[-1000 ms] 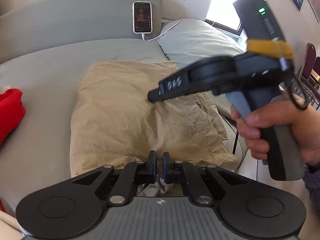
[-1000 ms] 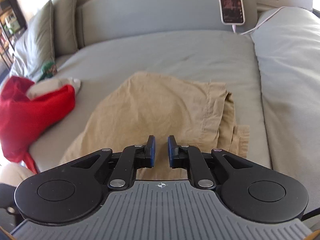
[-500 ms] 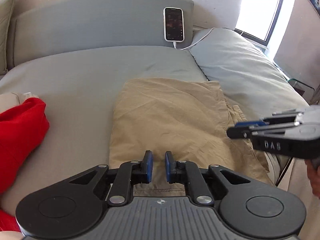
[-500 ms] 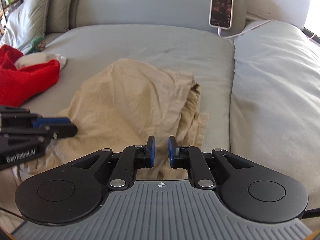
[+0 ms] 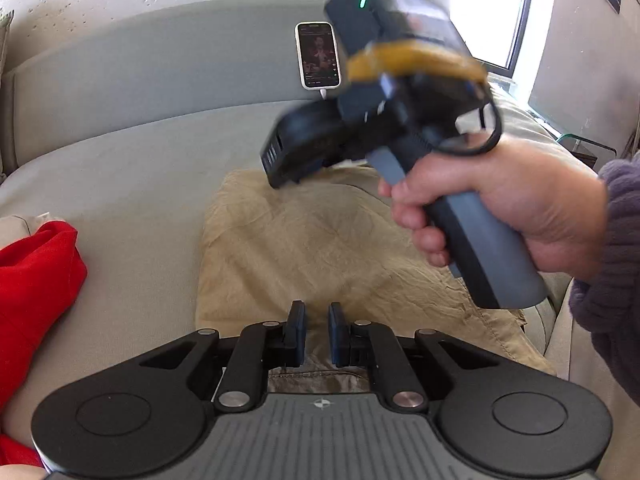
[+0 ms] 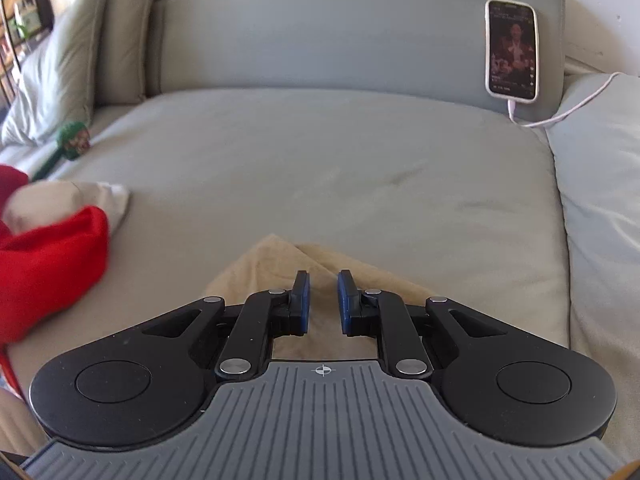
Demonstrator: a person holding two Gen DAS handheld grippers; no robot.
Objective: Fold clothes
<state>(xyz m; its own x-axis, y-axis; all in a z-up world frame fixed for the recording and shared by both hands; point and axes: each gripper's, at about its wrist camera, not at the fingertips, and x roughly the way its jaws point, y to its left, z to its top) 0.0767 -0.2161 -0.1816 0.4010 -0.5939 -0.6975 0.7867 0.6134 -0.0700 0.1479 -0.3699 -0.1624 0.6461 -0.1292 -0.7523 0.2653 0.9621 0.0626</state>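
A folded tan garment (image 5: 320, 248) lies on the grey couch seat (image 5: 140, 176). My left gripper (image 5: 317, 334) hovers over its near edge, jaws slightly apart and holding nothing. My right gripper (image 6: 323, 304) is over the garment's far end (image 6: 276, 264), jaws slightly apart and empty. In the left wrist view the right gripper's body (image 5: 384, 92) is held in a hand above the garment's far part, blurred, its fingers hidden.
A red garment (image 6: 48, 264) with a beige one (image 6: 64, 200) lies at the left of the seat. A phone (image 6: 512, 50) on a white cable leans on the backrest. Cushions (image 6: 68, 64) stand at the far left. A grey cushion (image 6: 600, 184) lies at the right.
The right gripper has swung from low at the garment's right side up and over its far end. The left gripper stays near the garment's near edge, jaws a little wider than one second ago.
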